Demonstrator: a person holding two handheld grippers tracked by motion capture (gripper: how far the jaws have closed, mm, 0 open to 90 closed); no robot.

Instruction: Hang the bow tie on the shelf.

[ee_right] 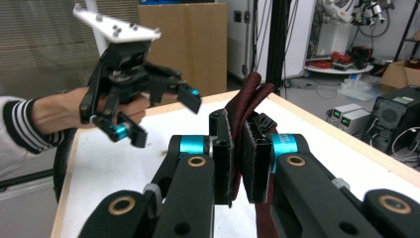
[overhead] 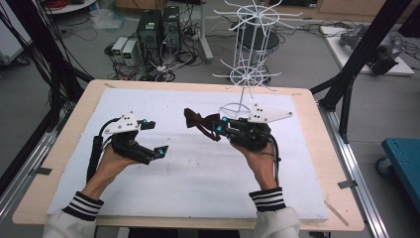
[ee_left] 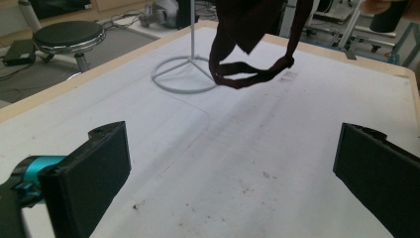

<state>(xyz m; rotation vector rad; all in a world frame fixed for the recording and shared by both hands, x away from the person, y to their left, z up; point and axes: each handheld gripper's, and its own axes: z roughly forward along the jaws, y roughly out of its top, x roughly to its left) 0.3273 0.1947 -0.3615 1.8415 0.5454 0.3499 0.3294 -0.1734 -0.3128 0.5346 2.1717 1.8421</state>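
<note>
— What stands near the work?

— One white wire rack rises at upper centre of the table, its ring base just behind the right gripper. Two computer towers sit on the floor beyond.

— And the grippers?

— Two. The right pinches one dark red cloth at centre frame, above the white mat. The left gripper, centre left, has its jaws spread wide, nothing between them.

Right tongs pinch dark red cloth; left tongs gape beyond.
</note>
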